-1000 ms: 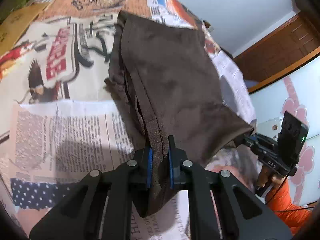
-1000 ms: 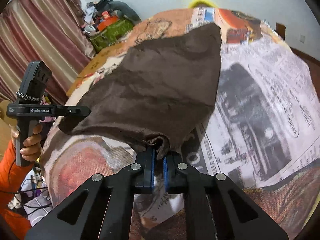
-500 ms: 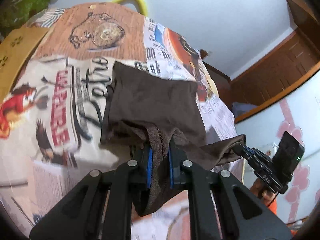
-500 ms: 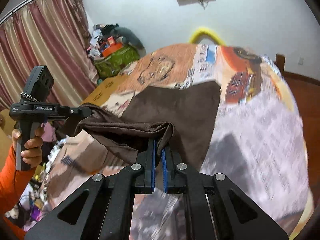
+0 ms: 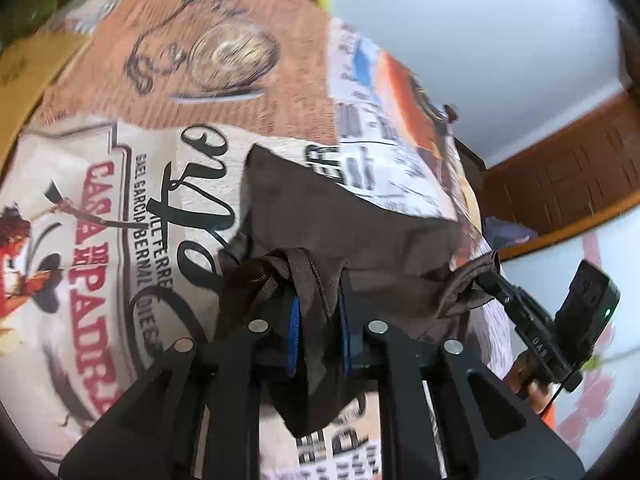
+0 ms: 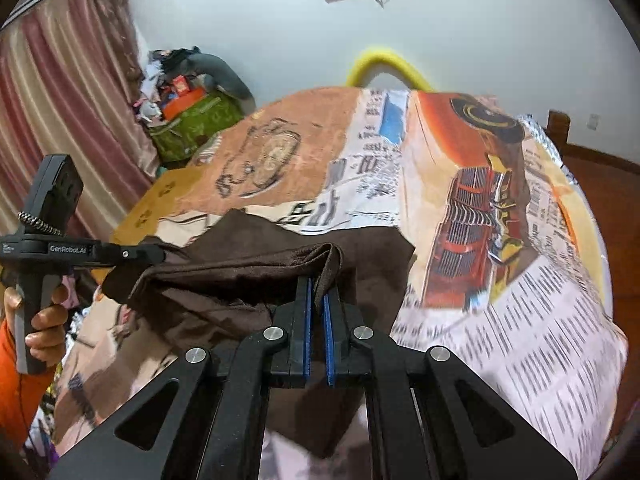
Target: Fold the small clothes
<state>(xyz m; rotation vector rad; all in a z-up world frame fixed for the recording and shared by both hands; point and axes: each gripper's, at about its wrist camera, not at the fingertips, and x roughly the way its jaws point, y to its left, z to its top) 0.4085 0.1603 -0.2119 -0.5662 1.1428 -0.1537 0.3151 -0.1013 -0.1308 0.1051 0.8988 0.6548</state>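
Observation:
A small dark brown garment [image 5: 340,220] lies on a newspaper-print bedspread [image 5: 100,208], its near edge lifted and doubled over toward its far edge. My left gripper [image 5: 318,300] is shut on the near left corner of the garment. My right gripper [image 6: 318,296] is shut on the near right corner of the garment [image 6: 248,272]. The cloth stretches taut between the two grippers, just above the flat part. The right gripper also shows in the left wrist view [image 5: 490,276], and the left gripper in the right wrist view [image 6: 158,254].
The bedspread [image 6: 500,200] covers the whole bed. A yellow curved bar [image 6: 384,66] stands at the far end. A pile of clutter with a green bag [image 6: 192,120] and striped curtains [image 6: 60,100] are at the left. A wooden floor [image 6: 600,168] lies right.
Both grippers have lifted the garment's near edge and carried it forward over the rest of the cloth toward the far edge, so the garment is now folded roughly in half.

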